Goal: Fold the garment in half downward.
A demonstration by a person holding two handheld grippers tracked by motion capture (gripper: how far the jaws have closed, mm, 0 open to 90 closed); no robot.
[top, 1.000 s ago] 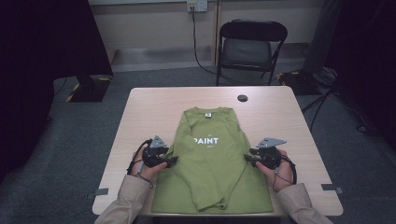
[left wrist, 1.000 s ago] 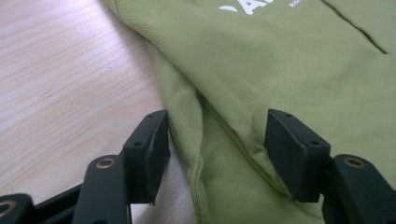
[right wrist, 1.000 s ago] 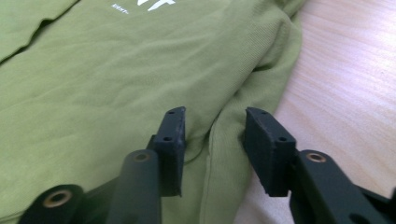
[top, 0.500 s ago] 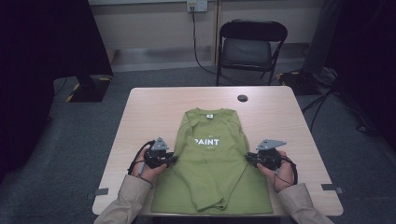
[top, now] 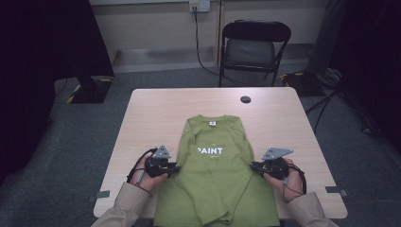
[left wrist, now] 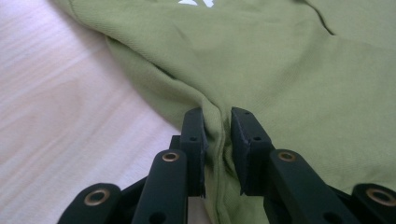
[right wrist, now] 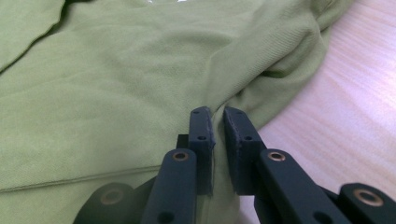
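On the table (top: pixel 142 123), a green shirt (top: pixel 215 179) is spread flat, collar toward 12 o'clock and hem over the near edge; "PAINT" is printed in white across its chest, and a small white label is seen at the collar, too small to be read. At the shirt's 9 o'clock edge, the left gripper (top: pixel 174 166) is held level, pointed inward, and is pinched on a fold of cloth. At 3 o'clock, the right gripper (top: pixel 255 166) is held likewise, clamped on the opposite edge. Since the earlier frames, both sets of jaws have been closed onto the fabric.
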